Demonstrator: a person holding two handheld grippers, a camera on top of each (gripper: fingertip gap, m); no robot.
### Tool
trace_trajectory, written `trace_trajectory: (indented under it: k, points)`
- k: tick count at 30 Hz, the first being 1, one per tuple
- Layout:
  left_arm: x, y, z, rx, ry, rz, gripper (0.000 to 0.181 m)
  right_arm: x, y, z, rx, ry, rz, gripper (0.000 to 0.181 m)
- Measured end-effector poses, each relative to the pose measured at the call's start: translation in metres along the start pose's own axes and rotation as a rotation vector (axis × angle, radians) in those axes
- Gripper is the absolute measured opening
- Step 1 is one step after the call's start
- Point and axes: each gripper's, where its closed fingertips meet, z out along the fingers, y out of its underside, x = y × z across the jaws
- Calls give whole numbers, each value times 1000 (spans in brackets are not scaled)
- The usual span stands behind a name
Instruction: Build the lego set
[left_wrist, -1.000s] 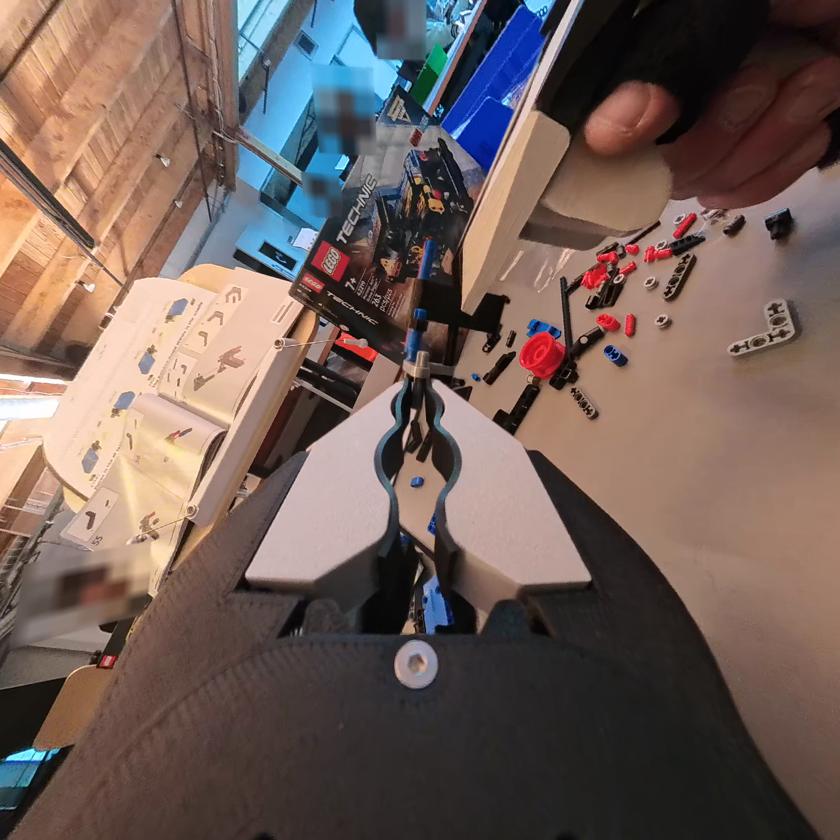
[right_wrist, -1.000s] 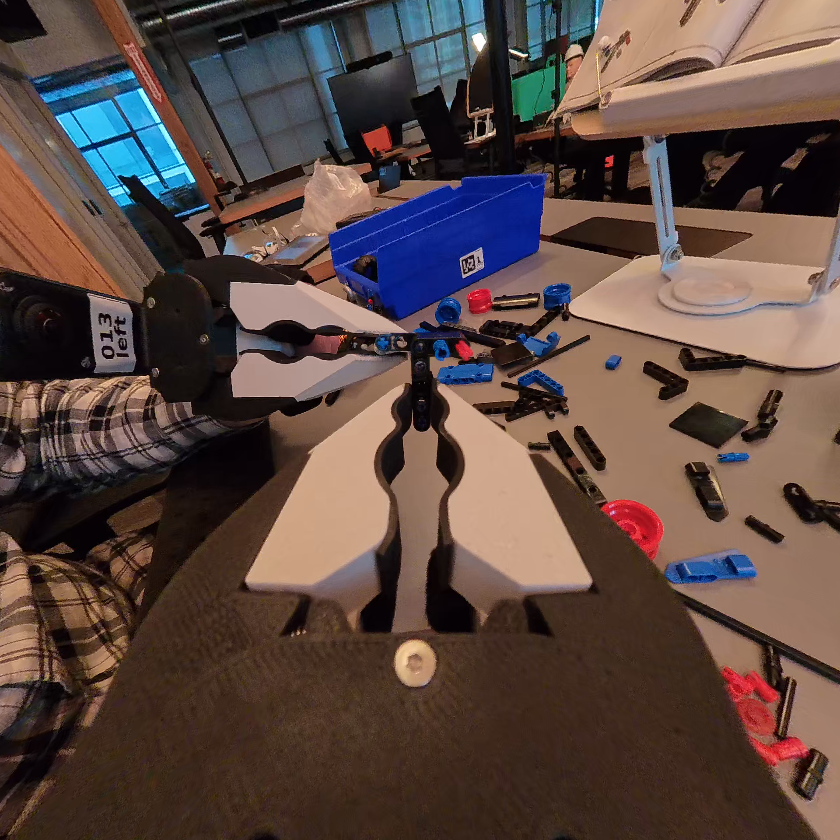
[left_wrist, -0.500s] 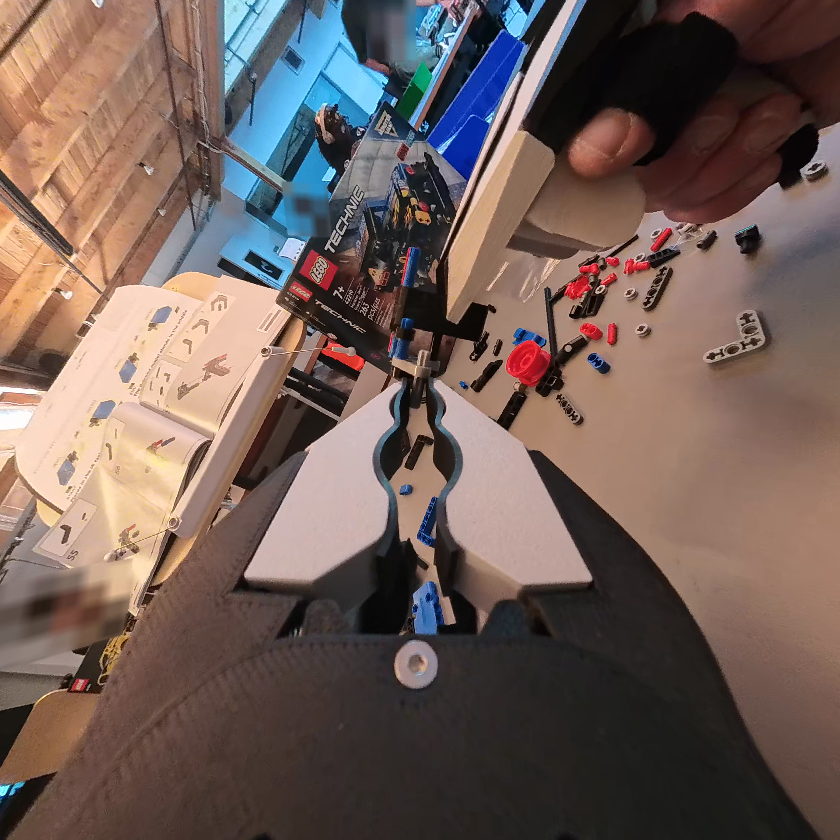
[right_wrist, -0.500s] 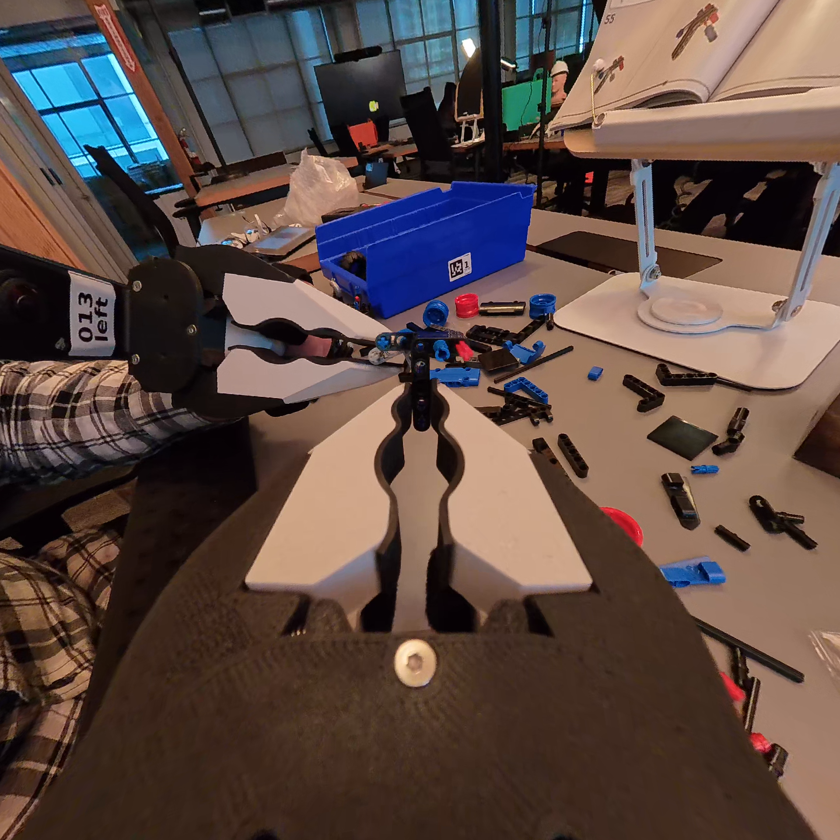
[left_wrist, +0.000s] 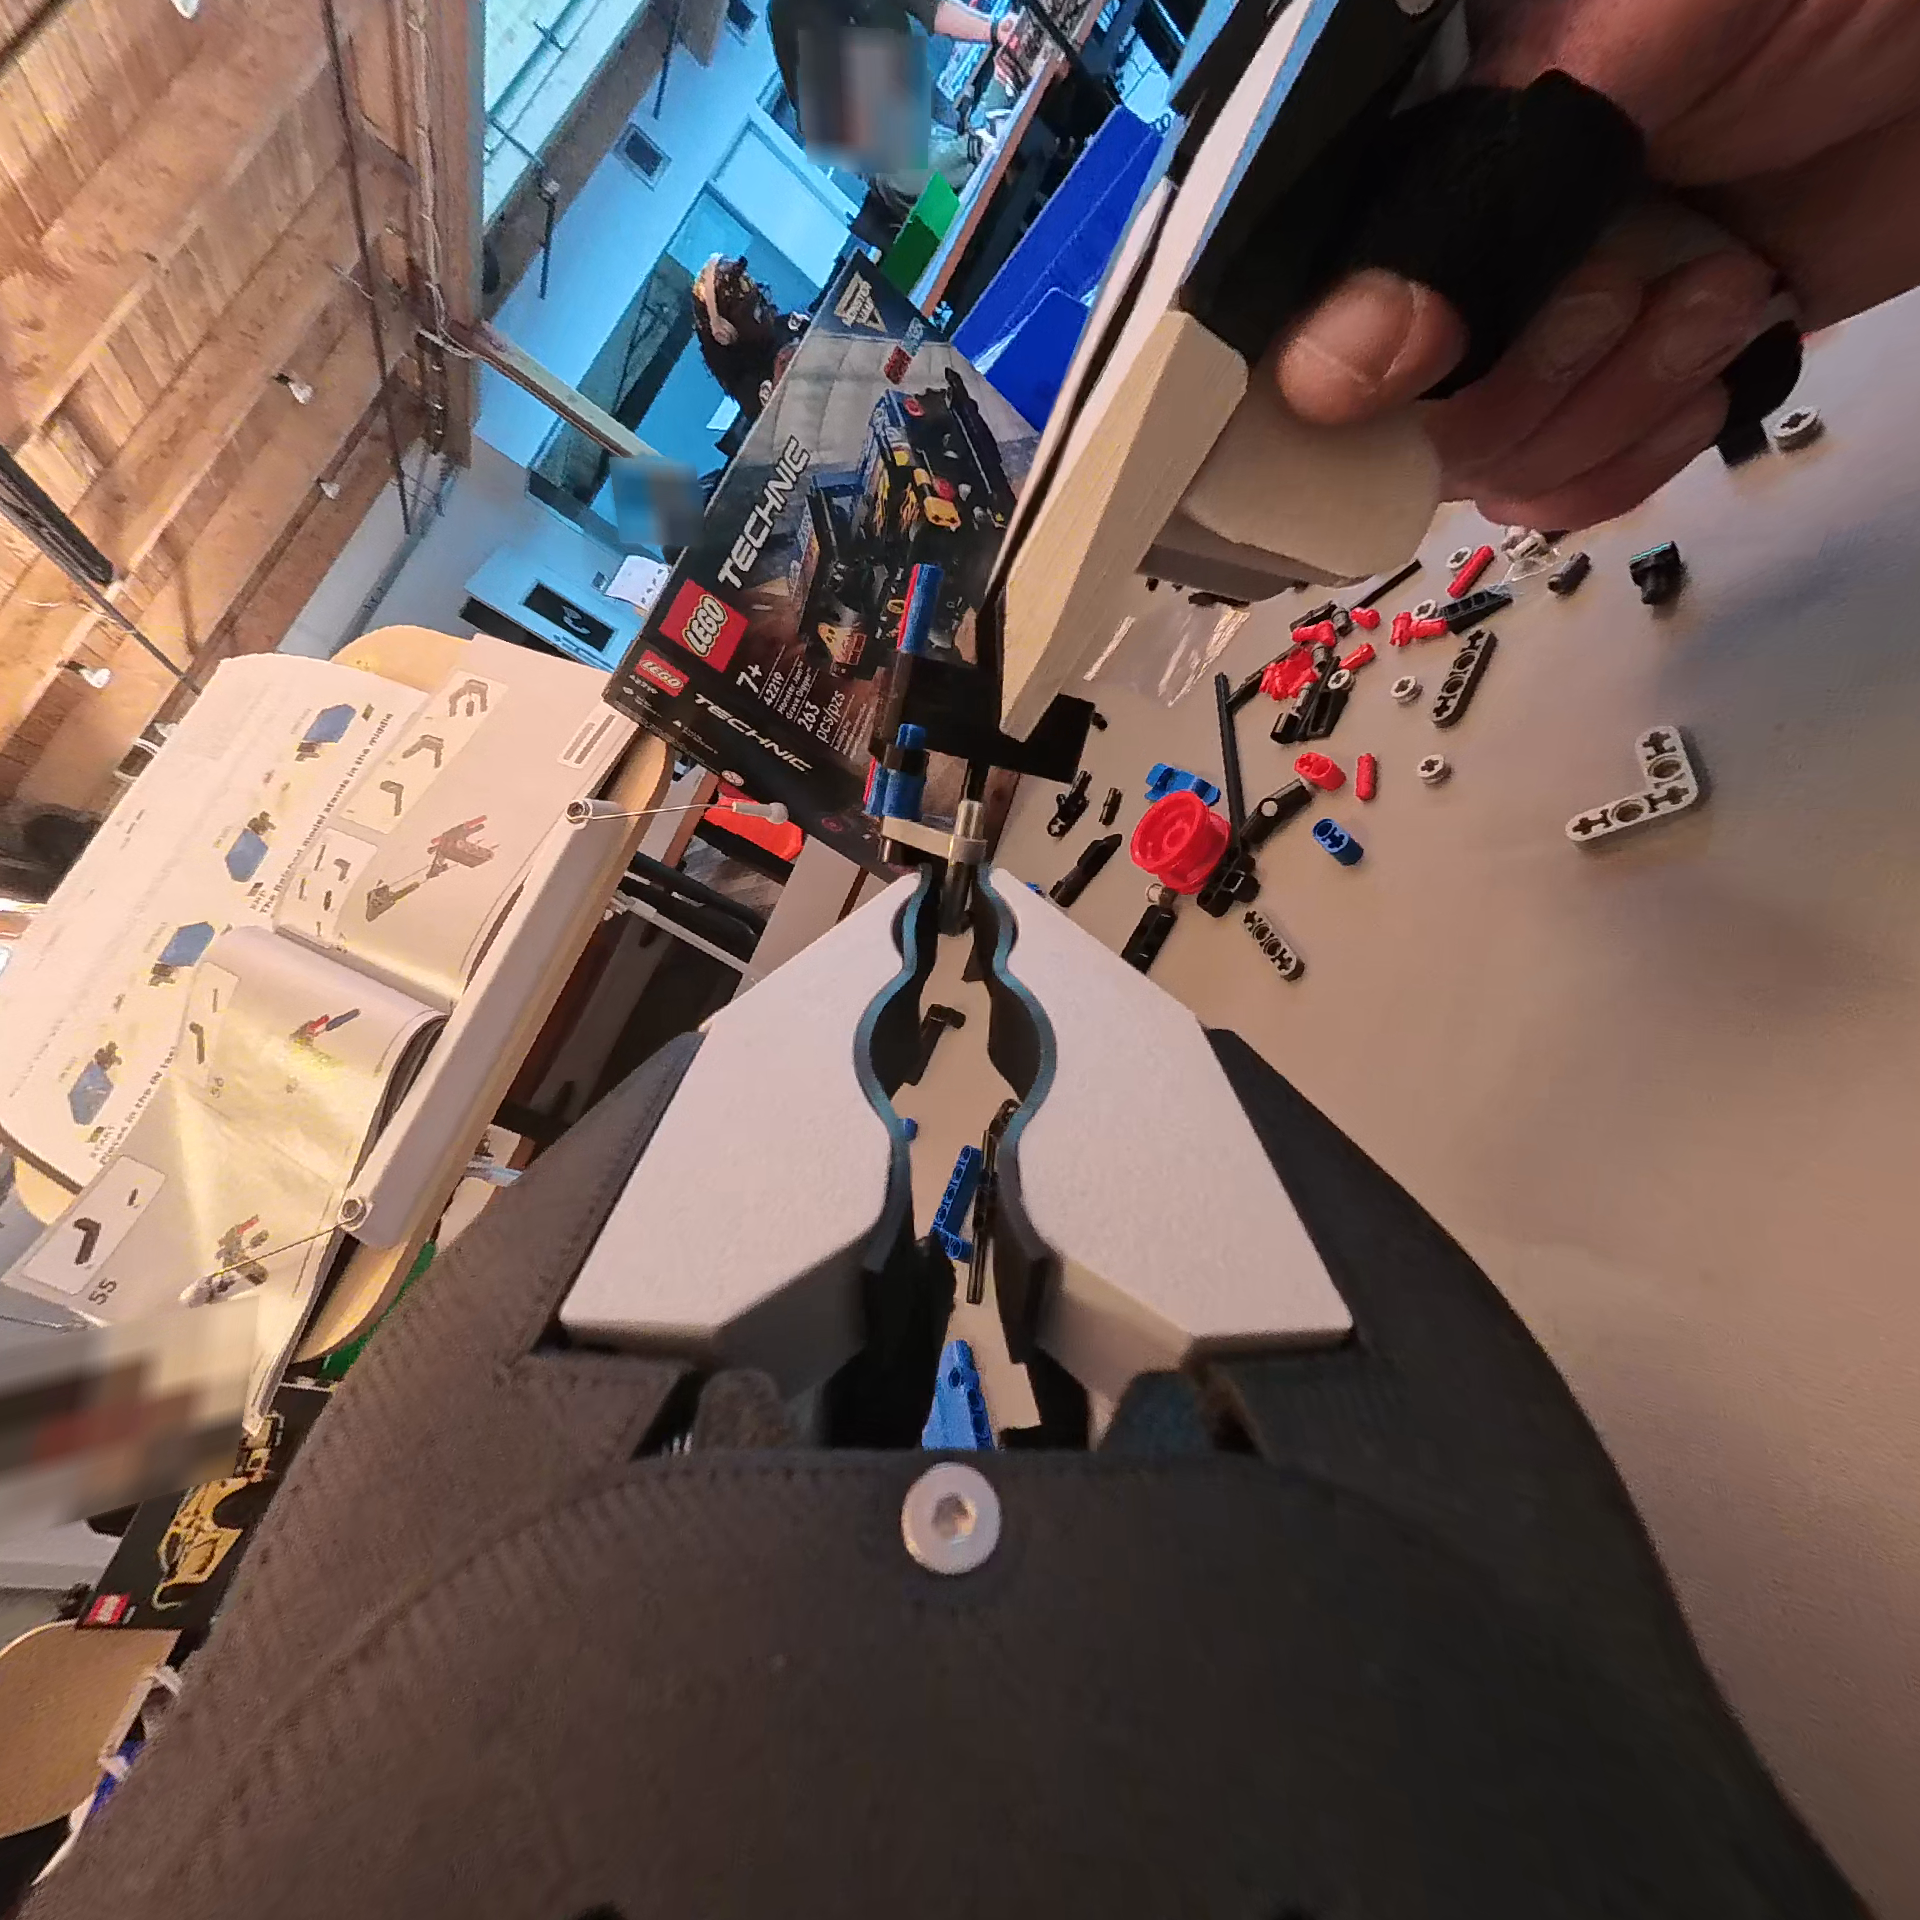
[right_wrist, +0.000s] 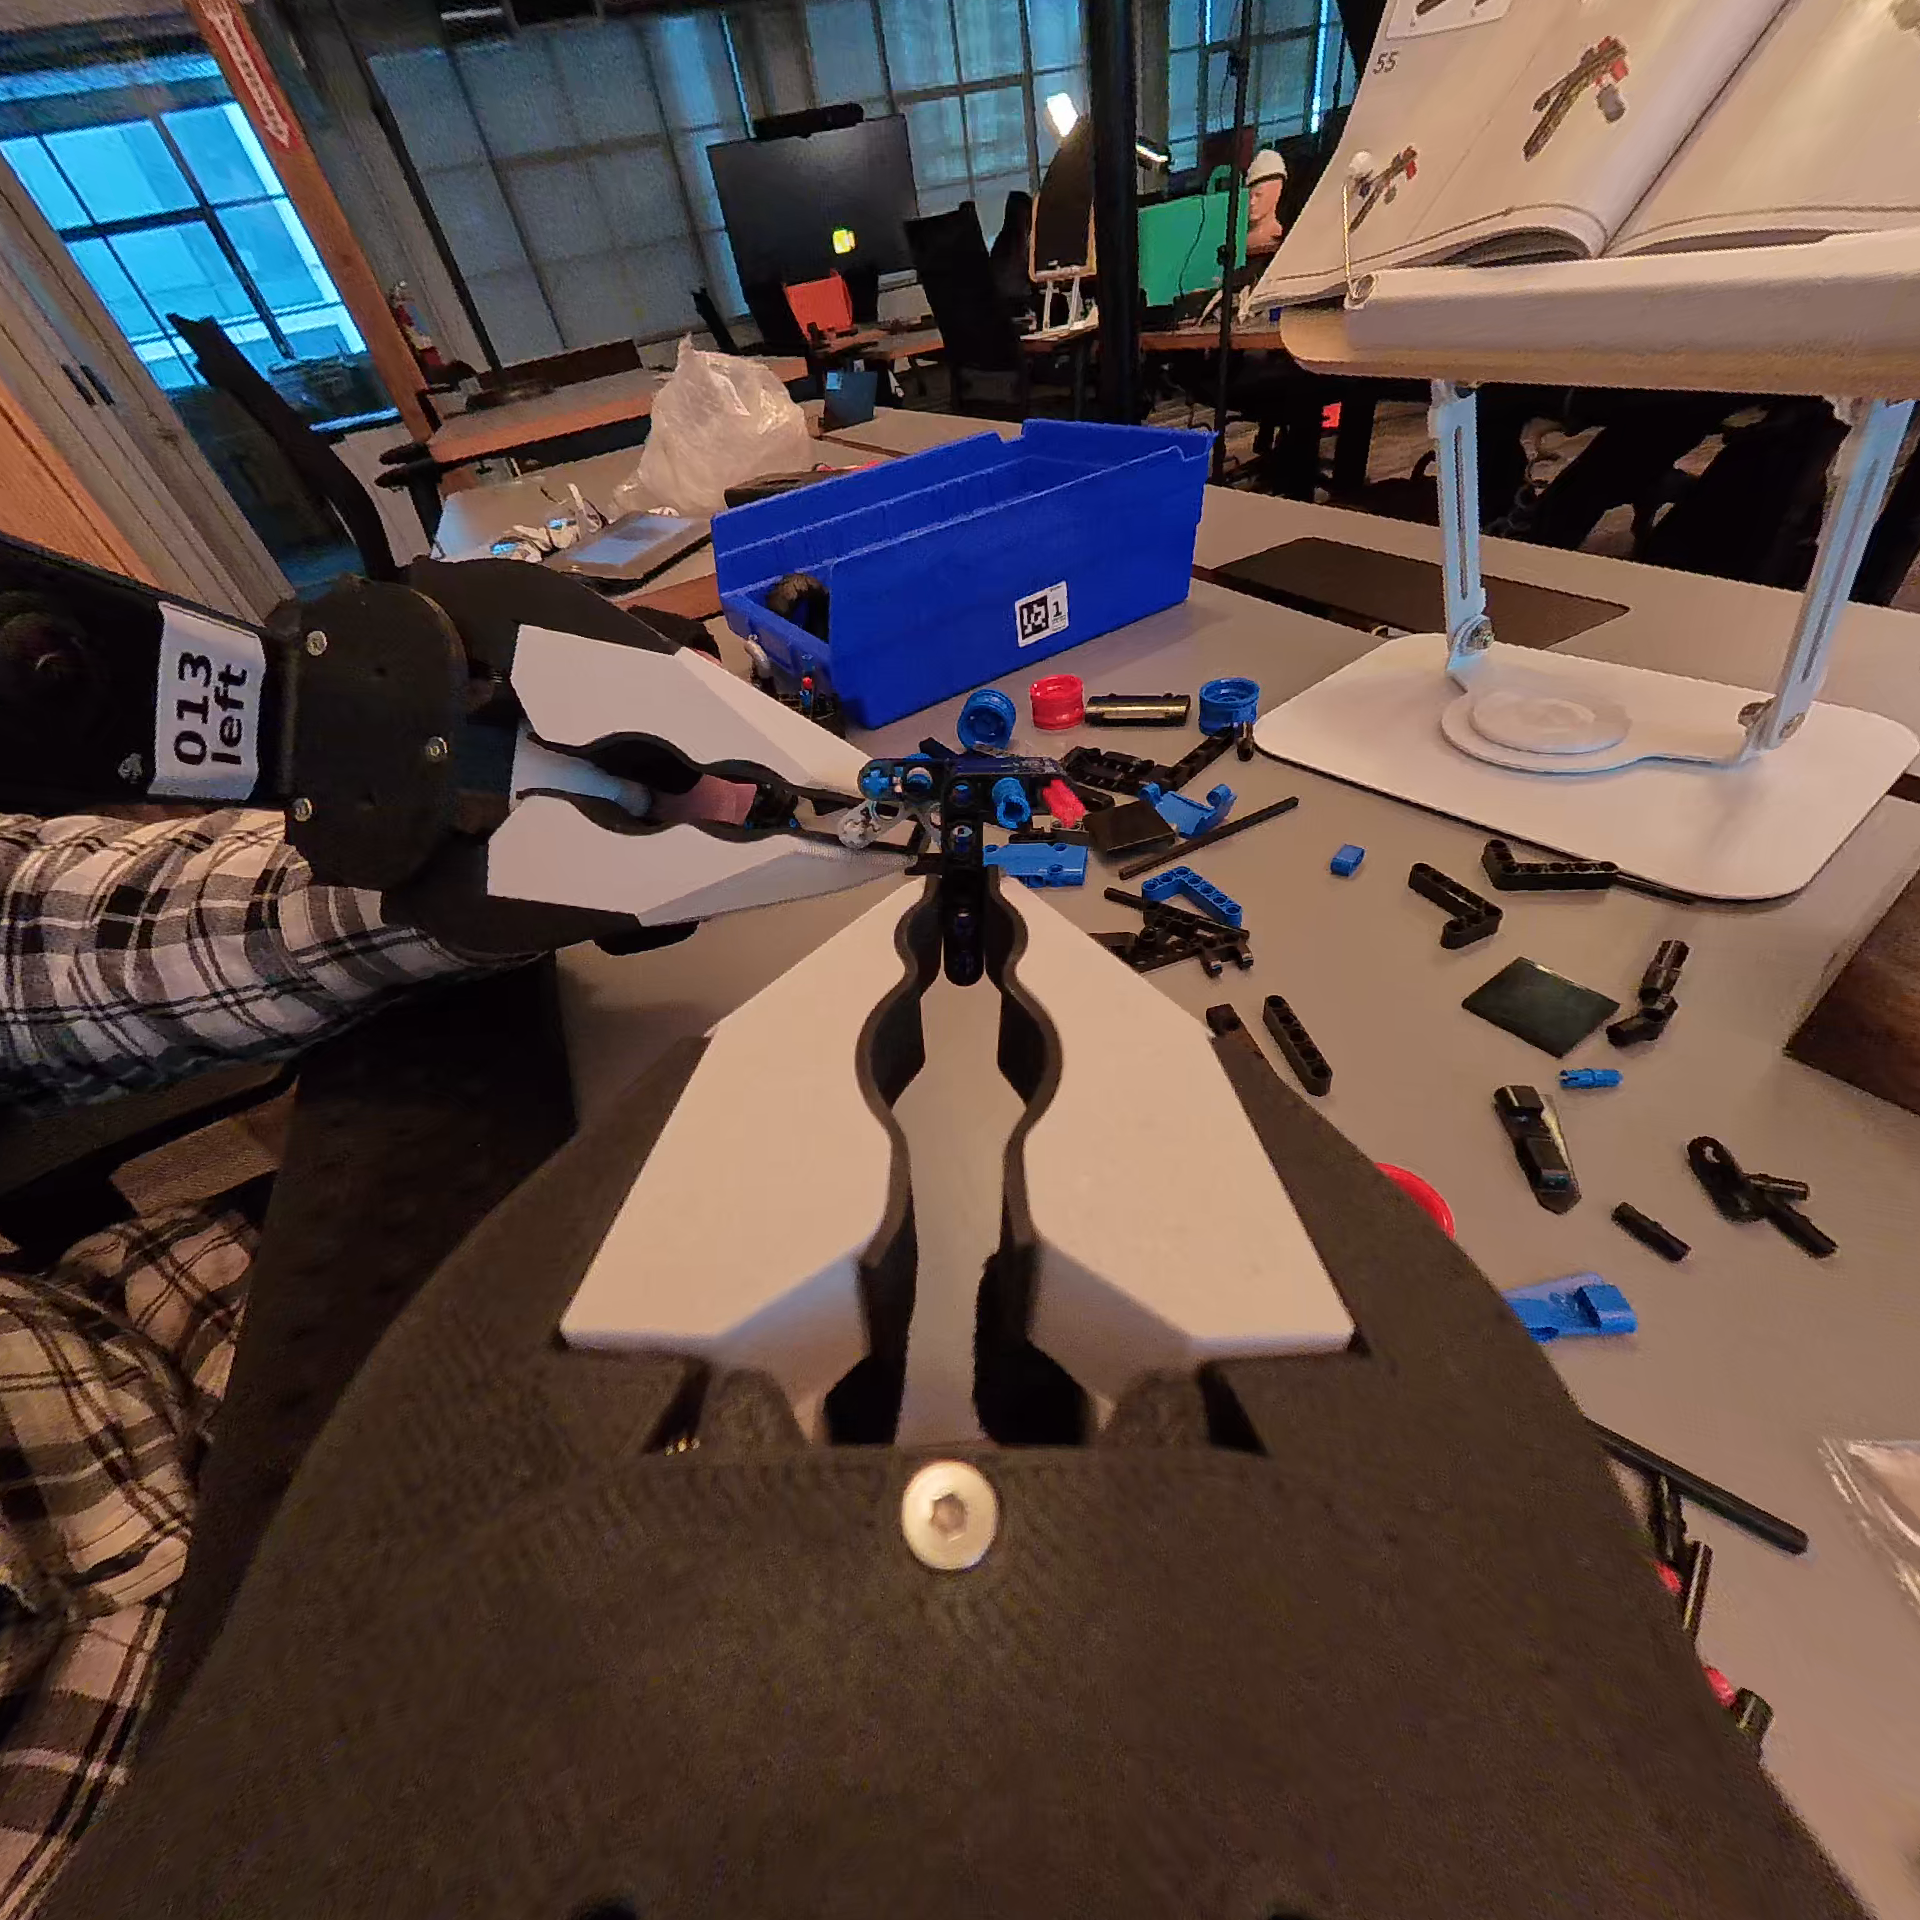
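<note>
Two pairs of tongs meet on one small lego assembly (right_wrist: 951, 795), a black and blue cluster of beams and pins held in the air above the tabletop (right_wrist: 1351, 1039), just above the middle of the right wrist view. The right tongs (right_wrist: 958, 914) are clenched on a black beam that hangs down from the assembly between their tips. The left tongs (right_wrist: 883, 831) come in from the left of that frame, their white fingers (right_wrist: 665, 707) closed to a narrow gap around the grey and black end of the same assembly. In the left wrist view the left tongs (left_wrist: 951, 883) grip that end at the frame's centre, with the blue pins of the assembly (left_wrist: 902, 769) rising just above the tips; a hand (left_wrist: 1558, 343) in a black glove holds the right tool at the upper right.

Loose pieces lie scattered behind and to the right: a blue wheel hub (right_wrist: 985, 717), a red wheel hub (right_wrist: 1058, 701), a blue angled beam (right_wrist: 1190, 896), black angled beams (right_wrist: 1455, 906) and a flat black panel (right_wrist: 1538, 1006). A blue bin (right_wrist: 956, 561) stands farther back on the tabletop. At the upper right an open instruction booklet (right_wrist: 1621, 135) rests on a white stand (right_wrist: 1579, 769). The lego box (left_wrist: 831, 592) leans upright in the upper middle of the left wrist view.
</note>
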Motion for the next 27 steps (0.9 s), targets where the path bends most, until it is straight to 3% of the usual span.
trace_trajectory:
  k: [27]
  points:
    - [3, -9, -3, 29, 8, 63, 1, -14, -9, -4, 54, -79, -35, 15]
